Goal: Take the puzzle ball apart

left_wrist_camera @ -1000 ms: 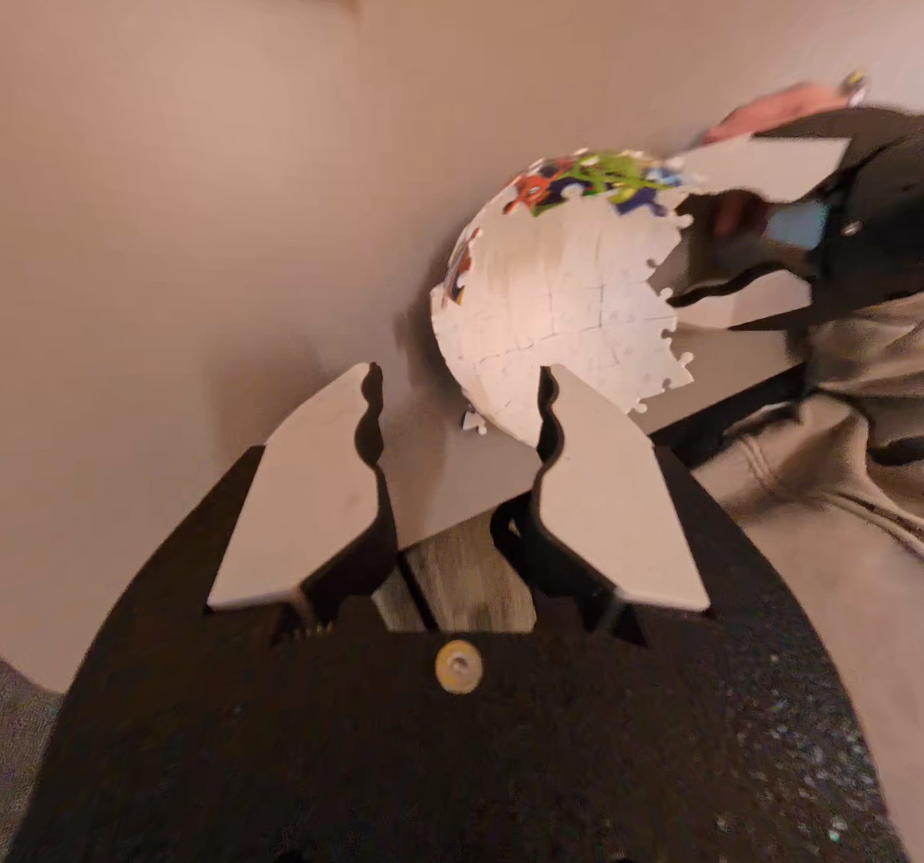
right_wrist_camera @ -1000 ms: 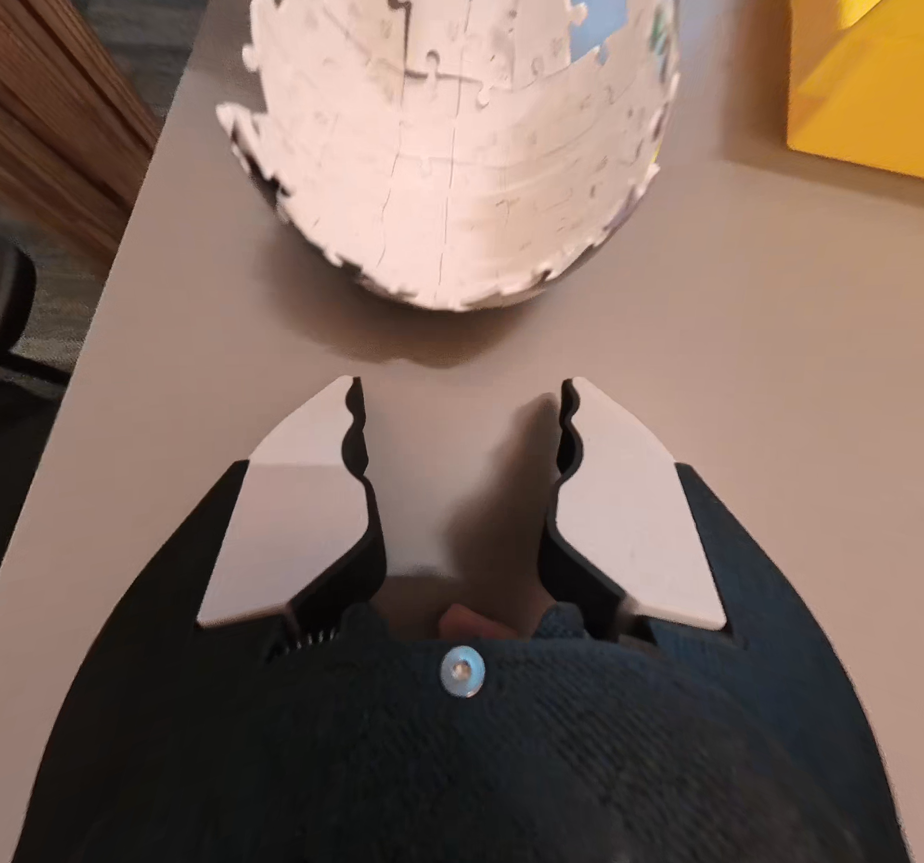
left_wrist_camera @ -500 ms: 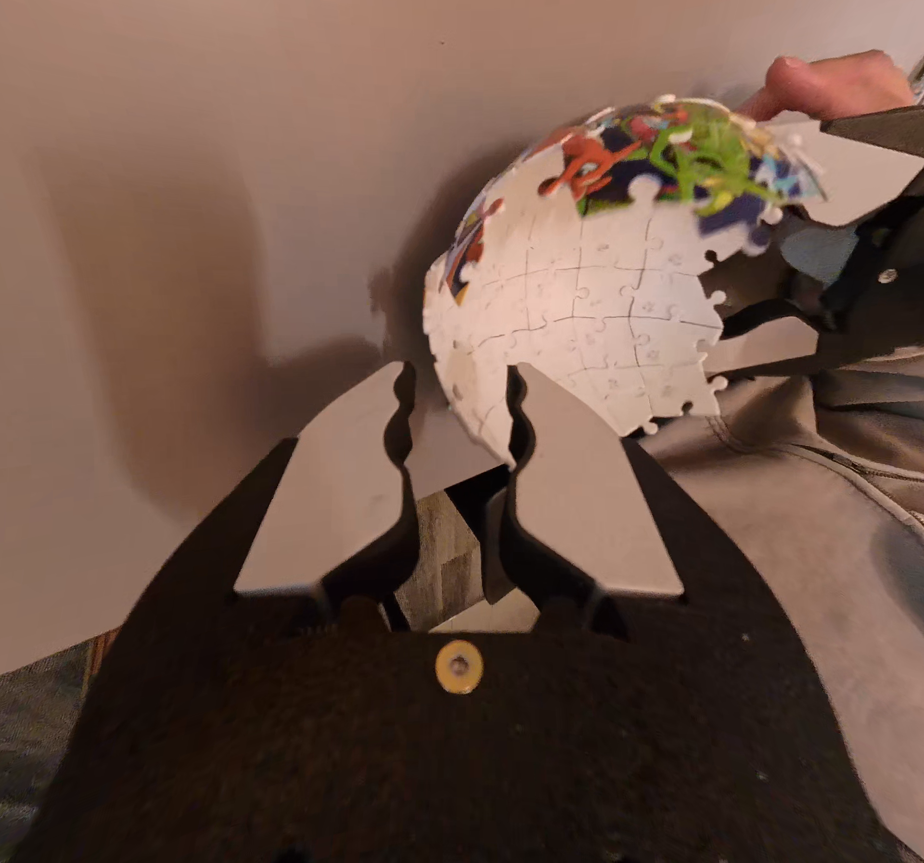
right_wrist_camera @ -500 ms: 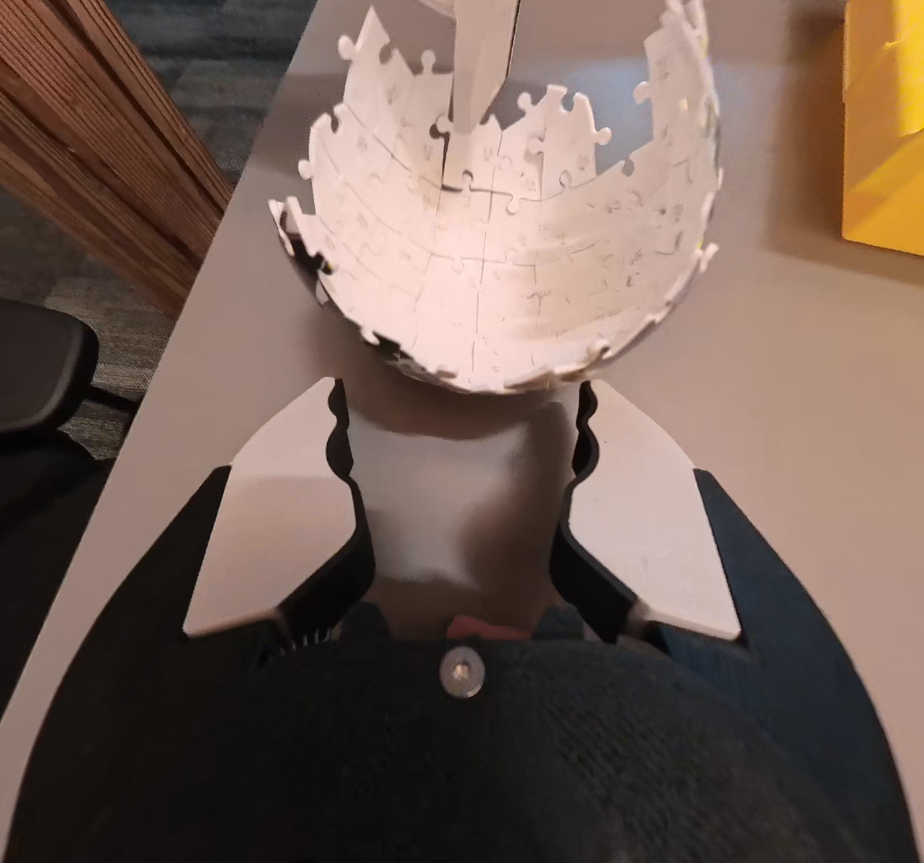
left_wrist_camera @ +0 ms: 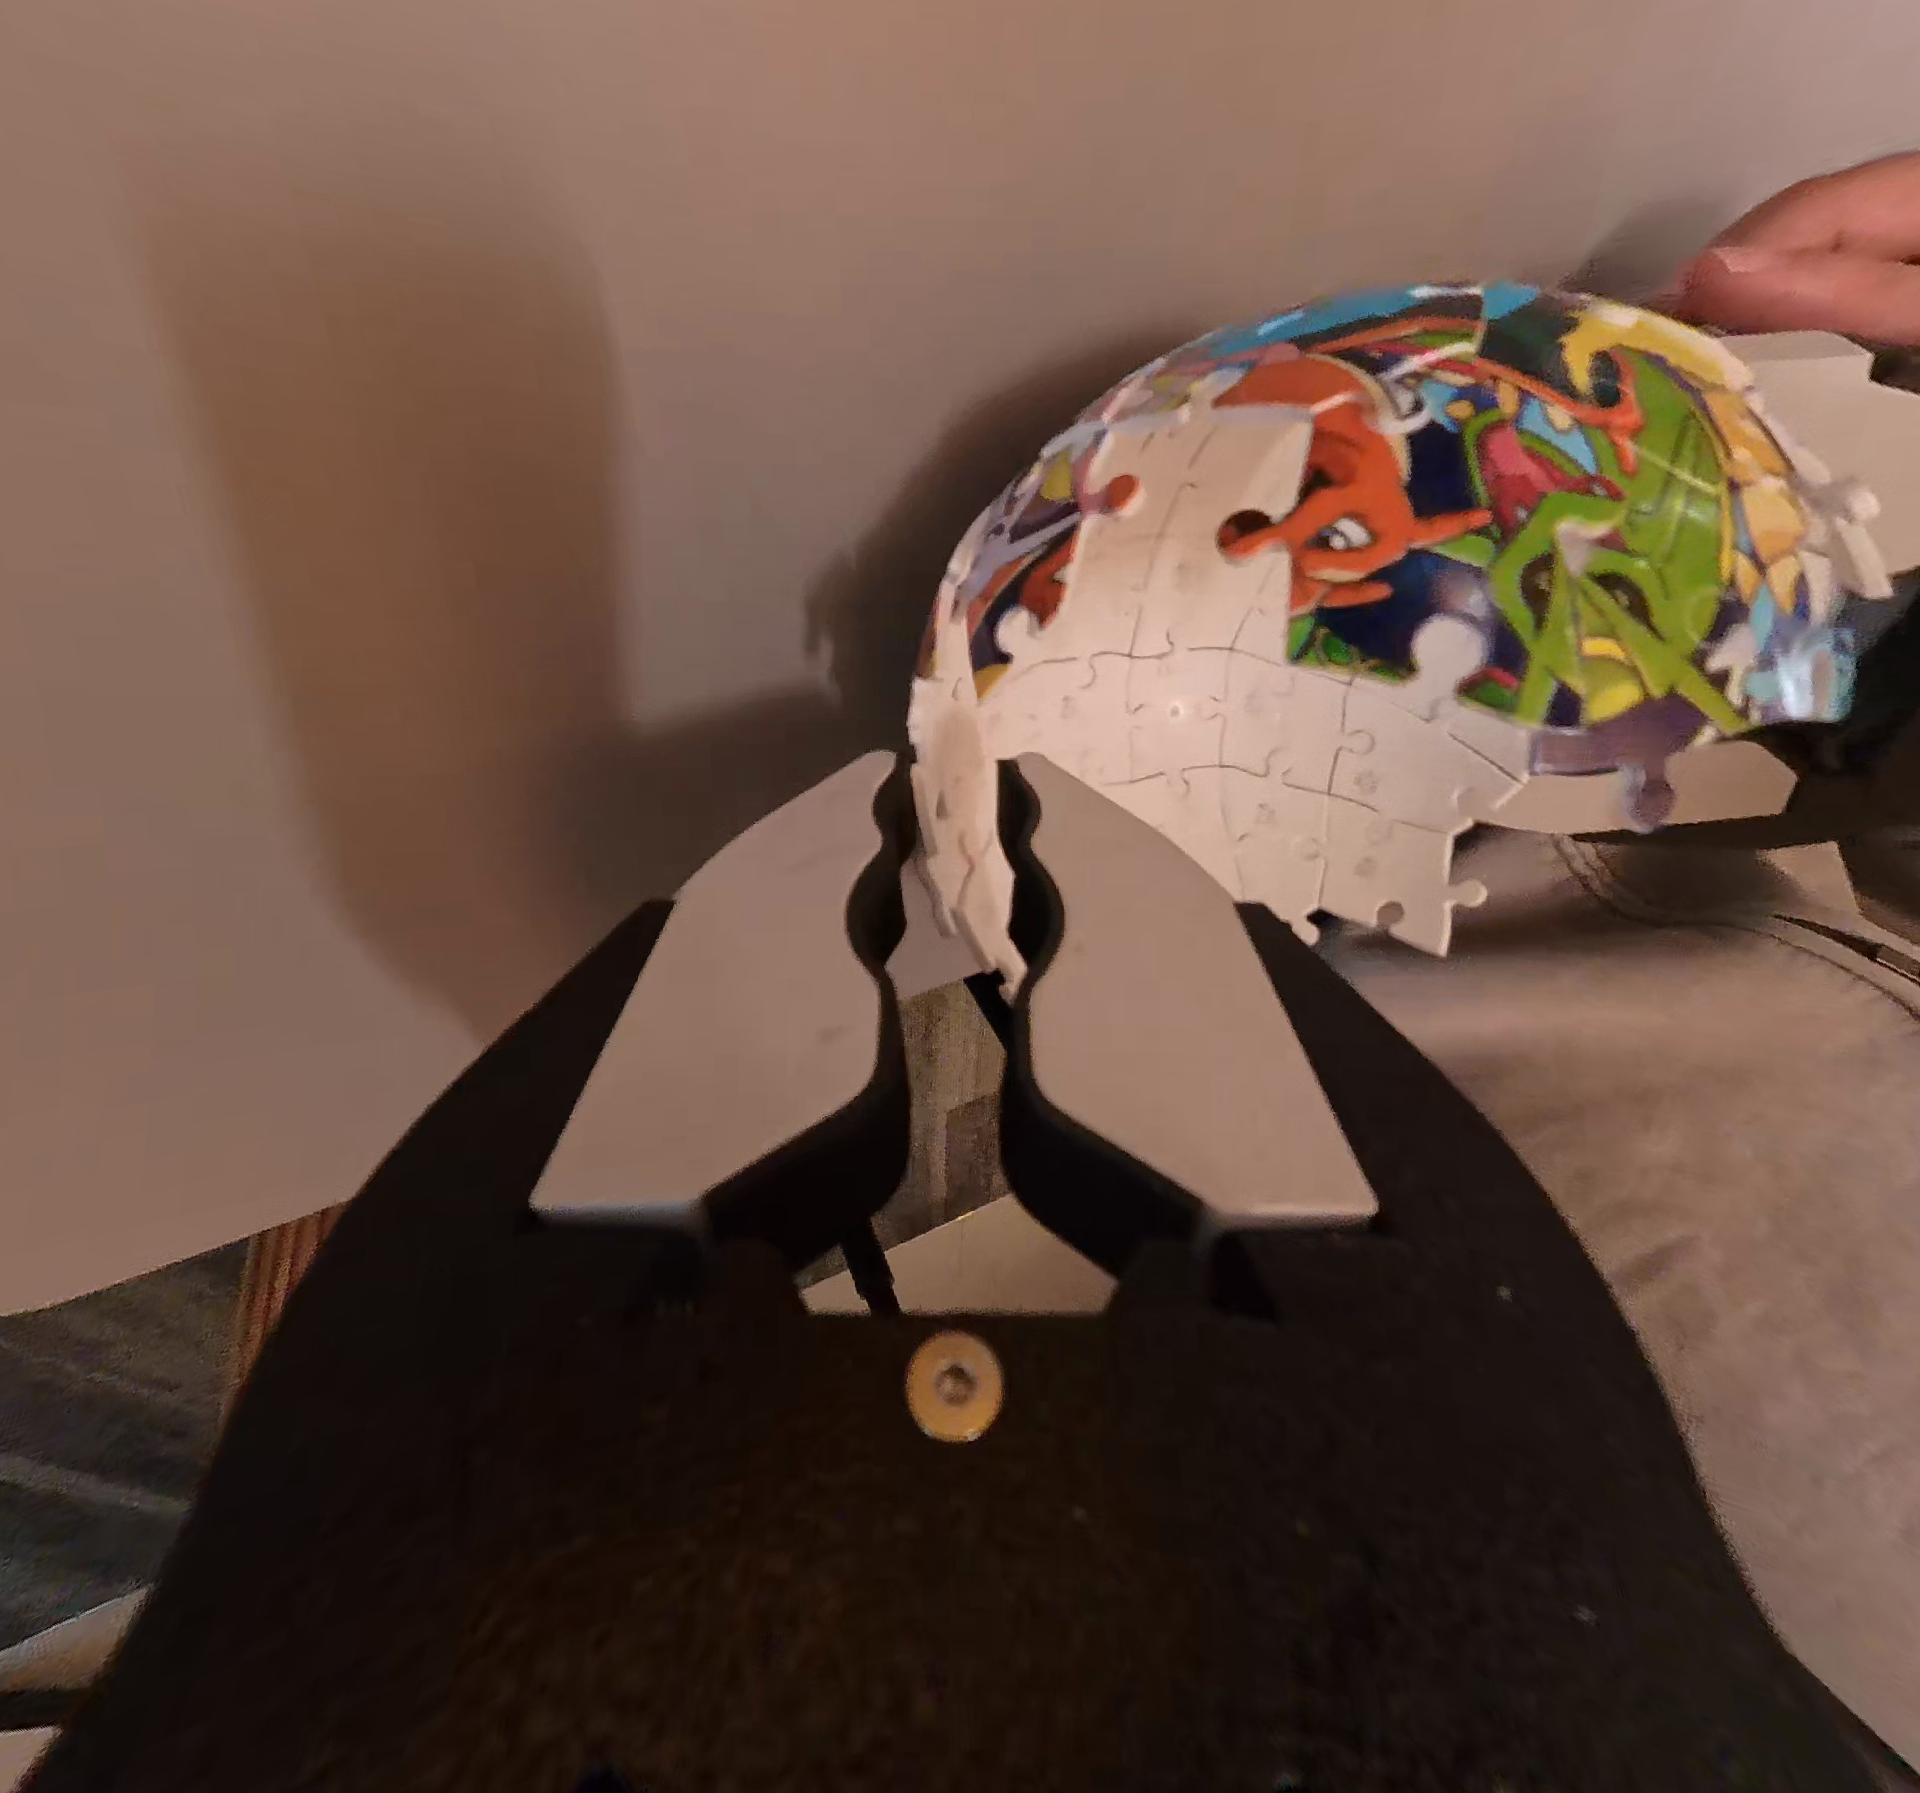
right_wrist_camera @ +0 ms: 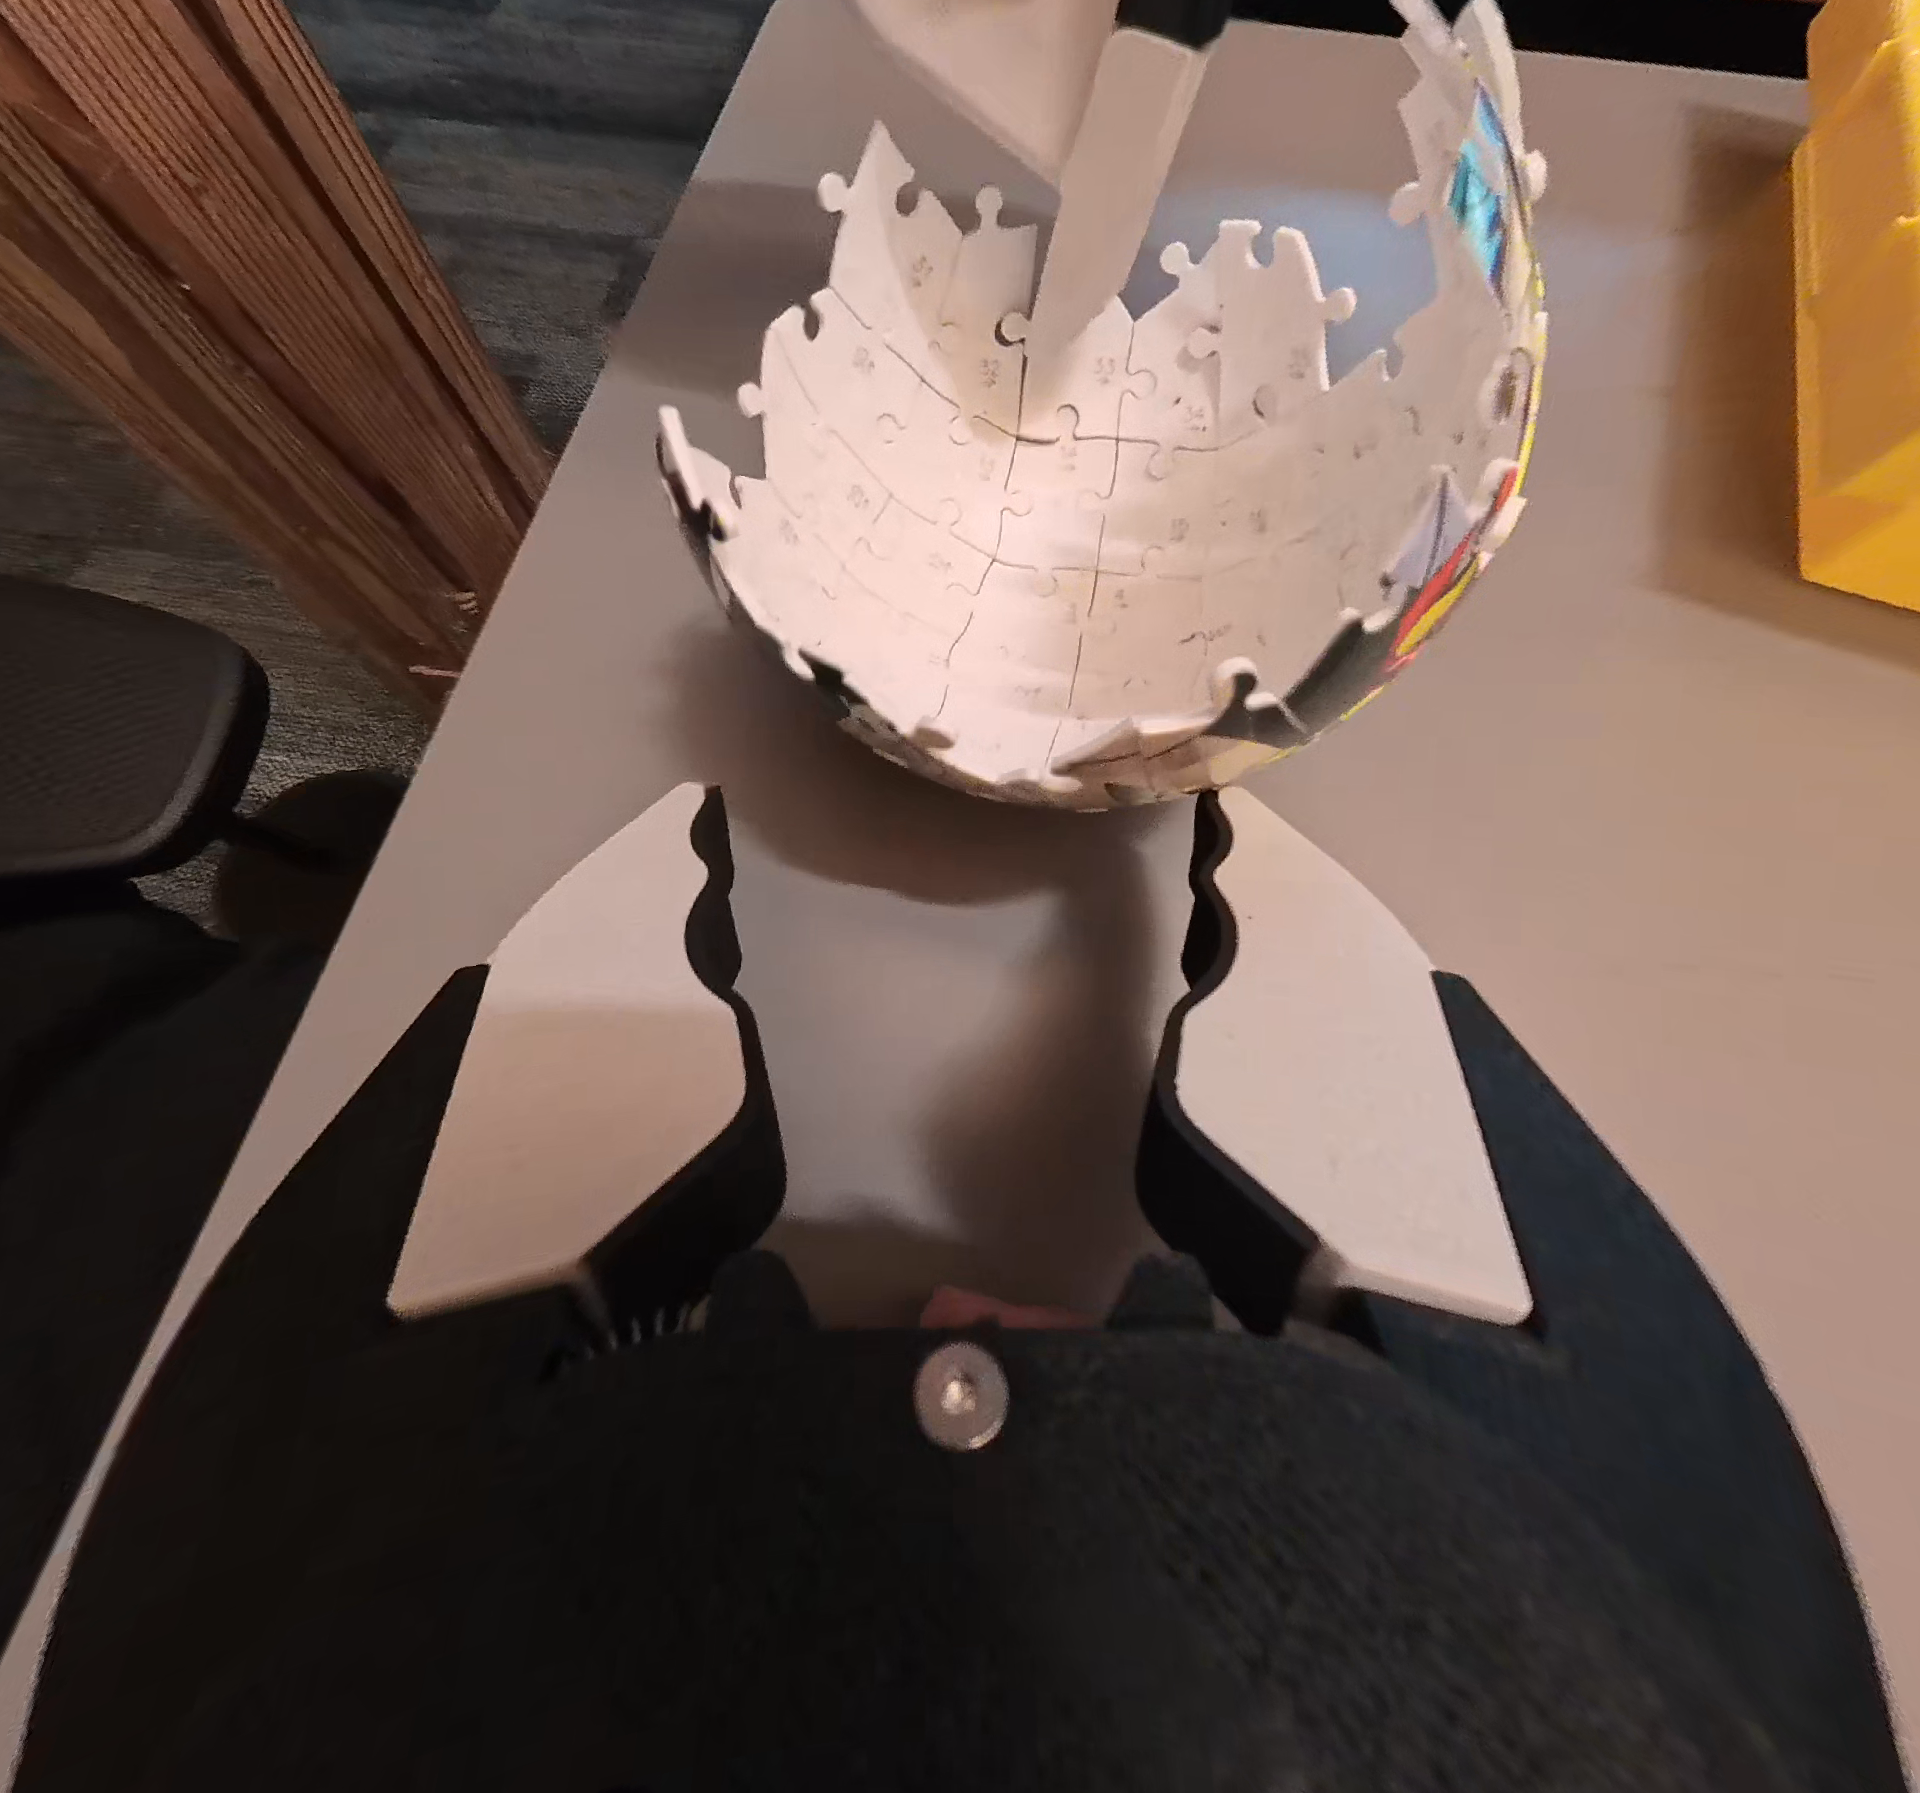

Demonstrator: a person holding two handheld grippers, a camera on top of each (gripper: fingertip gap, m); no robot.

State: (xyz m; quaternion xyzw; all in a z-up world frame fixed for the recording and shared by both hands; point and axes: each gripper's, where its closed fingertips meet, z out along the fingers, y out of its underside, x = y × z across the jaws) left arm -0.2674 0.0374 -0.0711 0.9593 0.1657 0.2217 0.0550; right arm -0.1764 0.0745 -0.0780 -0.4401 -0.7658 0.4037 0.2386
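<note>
The puzzle ball [right_wrist_camera: 1039, 580] is an open half shell, white inside and printed in bright colours outside, on the grey table [right_wrist_camera: 1558, 964]. My left gripper [left_wrist_camera: 961, 808] is shut on the shell's wall [left_wrist_camera: 966, 839]; in the right wrist view it comes down from the top onto the far rim [right_wrist_camera: 1070, 289]. The colourful outside [left_wrist_camera: 1507, 538] shows in the left wrist view. My right gripper [right_wrist_camera: 961, 808] is open and empty, with its tips just at the shell's near underside. Whether they touch it I cannot tell.
A yellow box [right_wrist_camera: 1860, 341] stands on the table at the right. A wooden cabinet [right_wrist_camera: 208, 289] and a black chair [right_wrist_camera: 104, 725] stand off the table's left edge. A hand [left_wrist_camera: 1818, 278] and a grey sleeve [left_wrist_camera: 1662, 1172] show behind the ball. The grippers' ends are close to 11 cm from one another.
My left gripper has closed from open onto the shell's rim. The right gripper has moved in toward the shell's near side and stays open. The shell has tilted.
</note>
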